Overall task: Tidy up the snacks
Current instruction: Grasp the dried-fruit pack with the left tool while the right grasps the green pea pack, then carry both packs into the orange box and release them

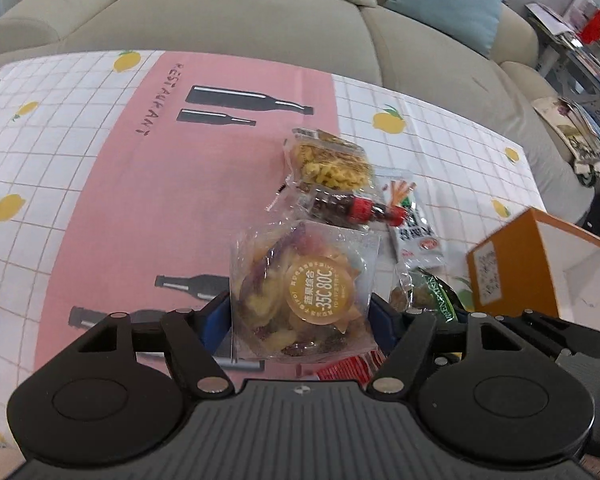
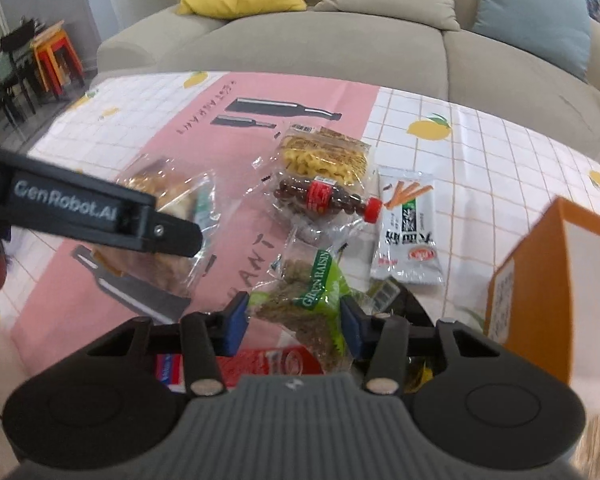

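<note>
Though raised, fruit-chip bag between left tongs.

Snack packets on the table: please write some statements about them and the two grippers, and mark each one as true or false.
1. The left gripper is closed on the clear packet of dried fruit chips. True.
2. The right gripper is closed on the white sachet. False: it grips the green raisin packet; the white sachet lies on the tablecloth.
3. The cola-bottle candy pack lies partly on the yellow noodle snack packet. True.
4. The orange box stands at the left side of the table. False: it is at the right edge in both views.
5. The orange box already holds the noodle snack packet. False: that packet is on the tablecloth.
</note>
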{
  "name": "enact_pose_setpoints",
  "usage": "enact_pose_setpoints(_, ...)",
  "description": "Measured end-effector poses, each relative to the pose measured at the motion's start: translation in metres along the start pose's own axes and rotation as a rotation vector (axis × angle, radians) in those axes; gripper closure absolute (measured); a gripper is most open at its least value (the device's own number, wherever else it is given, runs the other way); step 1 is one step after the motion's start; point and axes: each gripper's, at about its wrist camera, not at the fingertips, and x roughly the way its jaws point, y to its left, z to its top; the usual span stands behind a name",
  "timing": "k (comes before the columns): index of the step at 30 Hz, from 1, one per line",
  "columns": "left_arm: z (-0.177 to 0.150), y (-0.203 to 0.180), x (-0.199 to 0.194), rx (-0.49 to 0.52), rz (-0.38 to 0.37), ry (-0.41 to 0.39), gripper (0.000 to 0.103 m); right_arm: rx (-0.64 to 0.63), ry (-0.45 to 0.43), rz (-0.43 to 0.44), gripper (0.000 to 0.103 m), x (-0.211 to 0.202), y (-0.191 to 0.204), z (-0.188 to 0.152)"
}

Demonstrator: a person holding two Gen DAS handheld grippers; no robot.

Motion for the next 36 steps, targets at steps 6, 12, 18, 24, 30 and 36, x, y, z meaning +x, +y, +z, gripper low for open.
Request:
enact_pose_setpoints(6,-0.015,-0.012,-0.024,0.021,0.006,0.008,0.023,0.055,0.008,0.000,0.058,-0.030,-0.004,-0.009)
enact_pose_setpoints(12,-0.026,-0.011,-0.048,0.011,-0.009,-0.013,0.023,0.102,0.007,0.000,0.059,-0.056,-0.013,-0.021)
enact_pose_setpoints(18,-0.031,-0.022,-0.075,0.036,-0.057,-0.032,0.023,0.110,-0.005,0.001,0.061,-0.092,-0.024,-0.029)
enact_pose_setpoints(24,-0.028,-0.073,-0.087,0.158,-0.152,-0.043,0.023,0.177,-0.008,-0.015,0.065,-0.141,-0.067,-0.034)
enact_pose_setpoints(30,-0.017,-0.138,-0.077,0.288,-0.247,-0.022,0.023,0.260,-0.036,-0.056,0.070,-0.185,-0.119,-0.040)
enact_pose_setpoints(36,-0.004,-0.206,-0.048,0.489,-0.303,0.013,0.023,0.325,-0.023,-0.127,0.072,-0.193,-0.170,-0.045)
